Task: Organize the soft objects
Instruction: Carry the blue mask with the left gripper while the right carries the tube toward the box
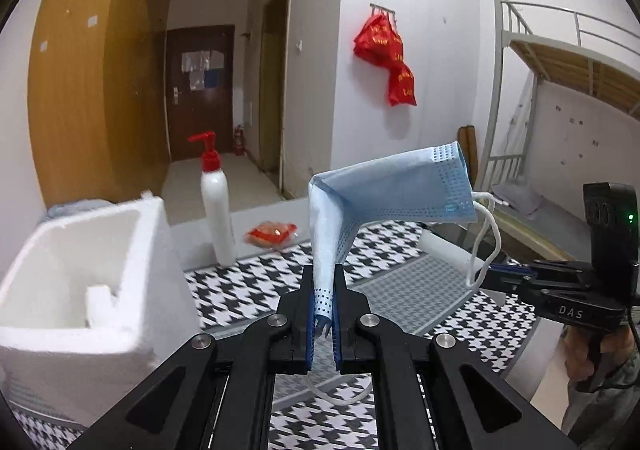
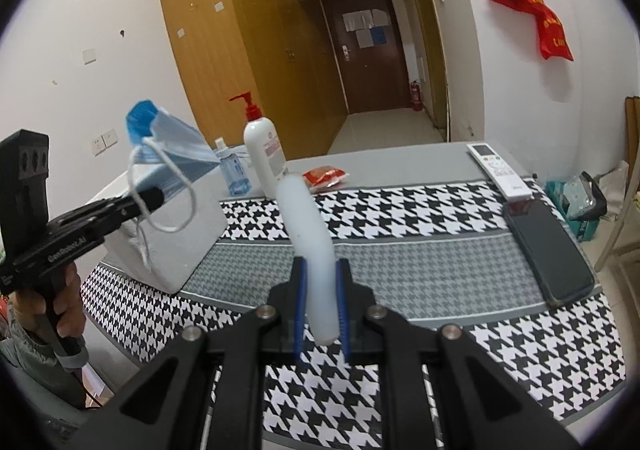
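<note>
My left gripper (image 1: 323,282) is shut on one end of a blue face mask (image 1: 392,185), which stands up folded above the table, its white ear loop (image 1: 486,242) dangling at the right. From the right wrist view the same mask (image 2: 168,137) hangs over the white foam box (image 2: 176,226), pinched by the left gripper (image 2: 154,198). My right gripper (image 2: 321,282) is shut on a white soft curved tube (image 2: 308,226), lifted above the cloth. That tube (image 1: 444,250) and the right gripper (image 1: 504,274) also show at the right of the left wrist view.
The foam box (image 1: 80,270) stands open at the left. A white pump bottle (image 2: 262,153), a small blue bottle (image 2: 232,171), a red packet (image 2: 324,174), a remote (image 2: 496,167) and a black phone (image 2: 548,250) lie on the houndstooth tablecloth (image 2: 440,250).
</note>
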